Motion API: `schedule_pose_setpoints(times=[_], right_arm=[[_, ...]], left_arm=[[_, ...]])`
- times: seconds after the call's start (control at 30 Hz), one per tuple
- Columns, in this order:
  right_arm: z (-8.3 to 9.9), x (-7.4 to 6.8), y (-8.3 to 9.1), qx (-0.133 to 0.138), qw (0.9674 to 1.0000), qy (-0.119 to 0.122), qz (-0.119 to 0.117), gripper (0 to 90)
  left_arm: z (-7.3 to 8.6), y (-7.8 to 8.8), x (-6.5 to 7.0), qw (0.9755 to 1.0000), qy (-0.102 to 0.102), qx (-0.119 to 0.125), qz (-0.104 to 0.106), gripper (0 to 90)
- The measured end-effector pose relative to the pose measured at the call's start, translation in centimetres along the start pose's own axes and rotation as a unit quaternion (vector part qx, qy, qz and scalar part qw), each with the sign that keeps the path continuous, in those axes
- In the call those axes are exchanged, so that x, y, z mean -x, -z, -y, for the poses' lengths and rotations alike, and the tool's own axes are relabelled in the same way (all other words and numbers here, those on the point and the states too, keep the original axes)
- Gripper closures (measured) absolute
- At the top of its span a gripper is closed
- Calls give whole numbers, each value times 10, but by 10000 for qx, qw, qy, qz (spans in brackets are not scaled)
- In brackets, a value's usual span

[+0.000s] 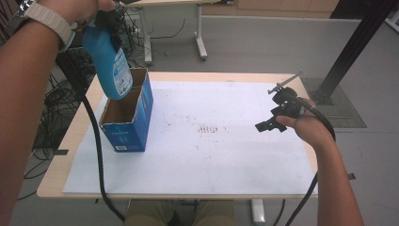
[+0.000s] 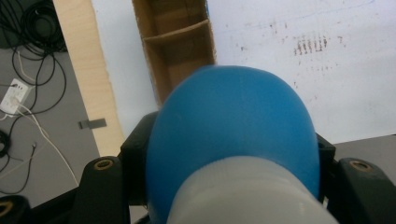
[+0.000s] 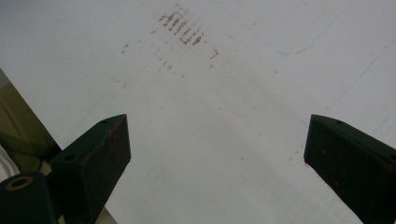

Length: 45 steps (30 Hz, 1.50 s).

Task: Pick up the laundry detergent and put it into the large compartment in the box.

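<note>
Near the far left corner of the desk [image 1: 56, 181], the left hand-held gripper [image 1: 107, 21] is clamped on the neck end of a blue bottle [image 1: 110, 61], which hangs base-down and tilted, its base just above, perhaps dipping into, the far compartment of an open cardboard box [image 1: 136, 122]. The step in hand is judged to be lowering the bottle into that box; the next move calls for squaring the bottle upright over one compartment, clear of the divider, before release. From the left gripper view, the bottle's shoulder and pale cap [image 2: 243, 196] sit between the jaws, with the divider [image 2: 175, 32] visible beyond, a detail partly masked from the high view. By the right edge, the right hand-held gripper [image 1: 270, 125] hovers with jaws wide and empty over the stained white sheet [image 3: 201, 93].
</note>
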State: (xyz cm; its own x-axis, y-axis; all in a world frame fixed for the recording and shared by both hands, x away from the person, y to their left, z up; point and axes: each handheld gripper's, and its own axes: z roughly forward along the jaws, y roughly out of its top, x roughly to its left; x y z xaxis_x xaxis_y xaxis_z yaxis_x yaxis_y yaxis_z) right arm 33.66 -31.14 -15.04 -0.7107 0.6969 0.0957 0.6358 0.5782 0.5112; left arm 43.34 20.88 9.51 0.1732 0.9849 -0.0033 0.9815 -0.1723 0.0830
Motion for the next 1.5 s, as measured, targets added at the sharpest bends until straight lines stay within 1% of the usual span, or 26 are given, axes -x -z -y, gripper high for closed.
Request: schedule_pose_setpoints(times=[0.23,0.33,0.43,0.77,0.97,1.1,1.37,1.5], right_arm=[[-1,0,-3,-2,10000,5,-27,71],[-1,1,-3,-1,10000,9,-30,71],[0,1,-3,1,10000,0,-26,71],[0,3,-5,2,10000,-5,-44,71],[0,3,-6,3,10000,-17,-56,71],[0,4,-7,2,10000,4,-64,71],[-2,3,-8,-13,10000,4,-63,71],[-2,4,-7,10,10000,10,-53,71]], left_arm=[[-2,-9,-7,9999,95,-44,23,387],[-4,-12,-7,9999,94,-88,-24,387],[-6,-15,-8,9998,134,-111,-23,388],[-7,-22,-14,9997,244,-99,0,387],[-7,-24,-18,9993,350,-86,-13,387],[-7,-28,-20,9992,383,-89,-34,388],[-6,-35,-30,9986,524,-39,67,388],[-8,-41,-30,9984,553,-44,46,388]])
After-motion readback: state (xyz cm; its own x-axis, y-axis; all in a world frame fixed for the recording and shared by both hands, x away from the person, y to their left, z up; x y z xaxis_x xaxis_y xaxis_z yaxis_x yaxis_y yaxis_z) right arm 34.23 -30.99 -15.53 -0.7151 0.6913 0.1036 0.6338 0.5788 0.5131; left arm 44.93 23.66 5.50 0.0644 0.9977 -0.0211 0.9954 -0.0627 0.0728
